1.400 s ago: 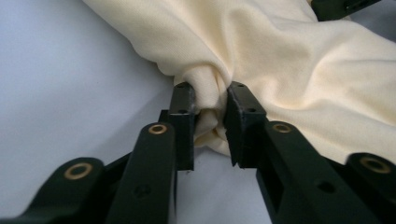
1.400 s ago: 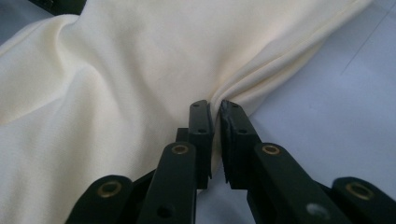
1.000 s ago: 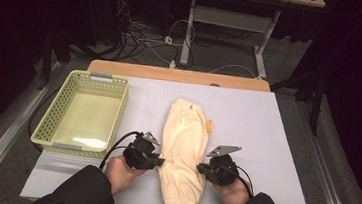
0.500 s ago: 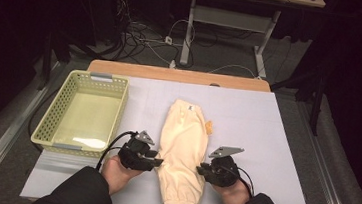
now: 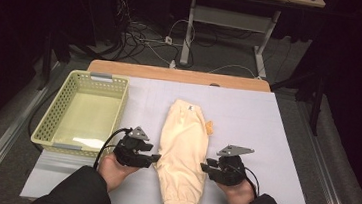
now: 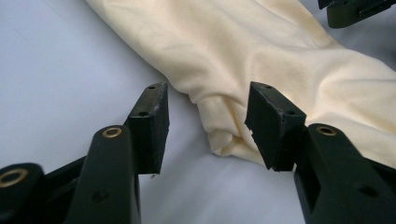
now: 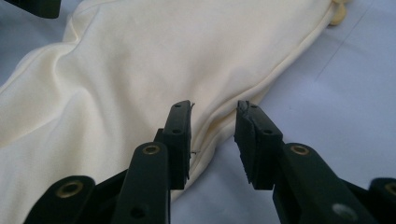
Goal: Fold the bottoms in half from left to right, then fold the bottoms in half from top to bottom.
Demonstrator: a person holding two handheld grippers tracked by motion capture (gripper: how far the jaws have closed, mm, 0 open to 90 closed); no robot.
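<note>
Both grippers are releasing the cream garment (image 5: 181,157): left gripper (image 6: 205,126) and right gripper (image 7: 214,135) have just been opening, jaws parted astride its side folds, leaving it flat.

table (image 5: 275,141): pale sheet cover | on it: cream garment (image 5: 182,152), yellow basket (image 5: 51,122)

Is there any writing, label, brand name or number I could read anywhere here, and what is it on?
None can be read.
A small dark mark at the top of the cream garment, perhaps a neck label: too small to read.
The yellow basket, the table and both tools show no writing.
</note>
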